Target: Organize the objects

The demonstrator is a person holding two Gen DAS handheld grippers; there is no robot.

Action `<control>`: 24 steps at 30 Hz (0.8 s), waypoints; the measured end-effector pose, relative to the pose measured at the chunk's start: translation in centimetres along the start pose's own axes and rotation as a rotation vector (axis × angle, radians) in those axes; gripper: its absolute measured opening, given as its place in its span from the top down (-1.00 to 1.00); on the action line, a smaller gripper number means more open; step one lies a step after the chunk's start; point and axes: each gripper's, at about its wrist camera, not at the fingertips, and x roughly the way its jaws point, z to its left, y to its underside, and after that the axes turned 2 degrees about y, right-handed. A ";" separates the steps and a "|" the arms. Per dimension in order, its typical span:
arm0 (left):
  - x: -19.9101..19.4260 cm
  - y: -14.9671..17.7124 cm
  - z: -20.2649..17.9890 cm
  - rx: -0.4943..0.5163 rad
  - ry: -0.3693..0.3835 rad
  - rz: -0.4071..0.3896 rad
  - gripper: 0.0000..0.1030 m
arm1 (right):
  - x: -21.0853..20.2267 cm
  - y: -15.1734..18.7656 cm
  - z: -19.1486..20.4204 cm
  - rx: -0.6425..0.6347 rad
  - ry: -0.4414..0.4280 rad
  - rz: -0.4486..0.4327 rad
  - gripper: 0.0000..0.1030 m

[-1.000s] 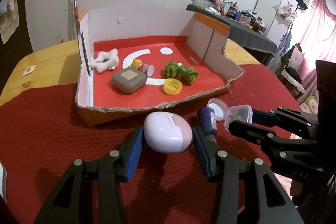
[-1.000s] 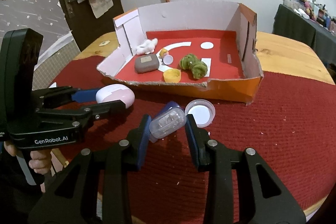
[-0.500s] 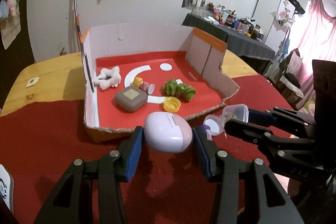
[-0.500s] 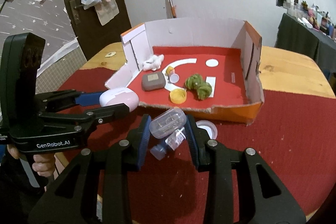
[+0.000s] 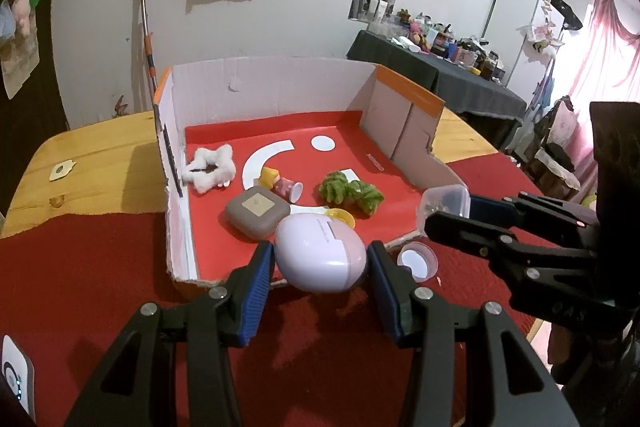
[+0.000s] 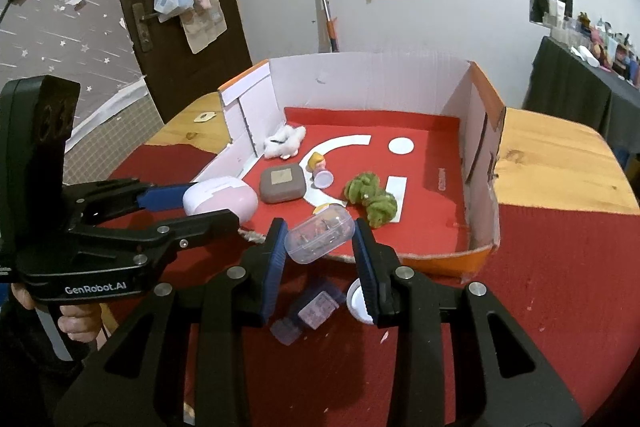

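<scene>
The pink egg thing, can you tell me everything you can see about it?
The pink egg-shaped case looks like smooth, glossy plastic, pale lilac-white on one part and pink on the other, with a thin seam between them. It lies on its side, pinched between the blue pads of the left gripper, lifted off the red cloth just in front of the cardboard box. Nothing else touches it.

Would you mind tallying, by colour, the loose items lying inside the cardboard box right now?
White: 1, plush
Grey: 1, case
Green: 1, fuzzy toy
Yellow: 1, cap
Yellow and pink: 1, figurine
Total: 5
</scene>
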 end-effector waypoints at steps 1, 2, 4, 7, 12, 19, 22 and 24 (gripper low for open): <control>0.1 -0.2 0.1 0.000 0.001 0.001 0.03 | 0.2 -0.2 -0.1 -0.001 -0.001 0.001 0.38; 0.1 -0.2 0.1 -0.001 0.001 0.002 0.03 | 0.3 -0.3 -0.2 -0.001 -0.001 0.003 0.38; 0.3 -0.3 0.2 -0.002 0.004 0.004 0.03 | 0.7 -0.7 -0.5 -0.005 0.000 0.009 0.38; 0.9 -0.7 0.5 -0.005 0.012 0.018 0.03 | 1.4 -1.1 -0.8 -0.008 0.000 0.022 0.38; 2.3 -1.0 0.8 -0.008 0.019 0.045 0.03 | 2.9 -1.4 -1.4 -0.008 -0.003 0.059 0.38; 3.6 -1.1 1.1 -0.007 0.019 0.071 0.03 | 4.9 -1.6 -1.8 -0.020 0.003 0.116 0.38; 4.1 -1.0 1.3 -0.009 0.019 0.084 0.03 | 5.5 -1.5 -2.0 -0.019 0.004 0.132 0.38; 4.6 -1.0 1.4 -0.012 0.022 0.096 0.03 | 6.0 -1.5 -2.2 -0.017 0.004 0.144 0.37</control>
